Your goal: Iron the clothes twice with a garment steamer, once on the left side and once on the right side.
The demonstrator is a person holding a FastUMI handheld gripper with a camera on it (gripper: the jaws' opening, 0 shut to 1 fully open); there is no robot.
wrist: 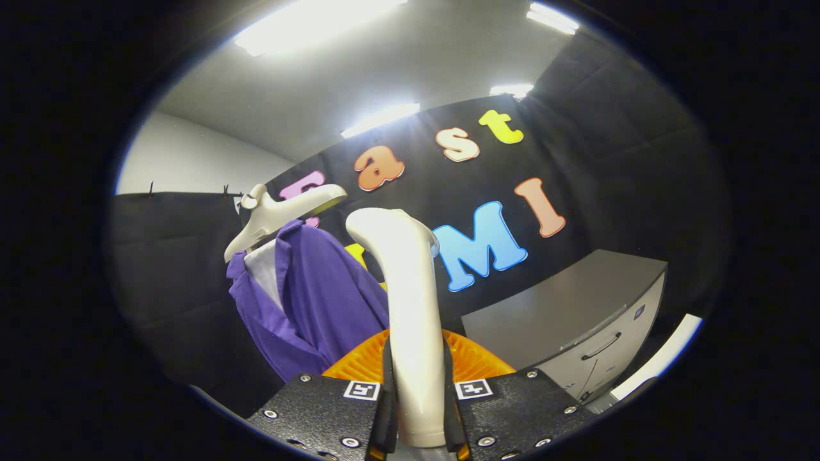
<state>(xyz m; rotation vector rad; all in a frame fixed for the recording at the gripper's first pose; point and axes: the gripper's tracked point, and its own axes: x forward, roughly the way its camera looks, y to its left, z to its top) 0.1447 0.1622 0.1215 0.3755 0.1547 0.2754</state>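
My gripper (416,390) is shut on the white handle of the garment steamer (410,301), which stands up between the two black fingers (320,413) and curves at its top. An orange ribbed part (474,362) sits just behind the handle's base. A purple garment (320,301) with a white lining hangs on a white hanger (275,214) beyond the fingers, to the left of the handle. The steamer head is apart from the cloth.
A grey cabinet (576,320) with a drawer handle stands to the right, beyond the fingers. Black cloth walls close the booth behind the garment and the cabinet. A white strip (660,358) runs past the cabinet's near side.
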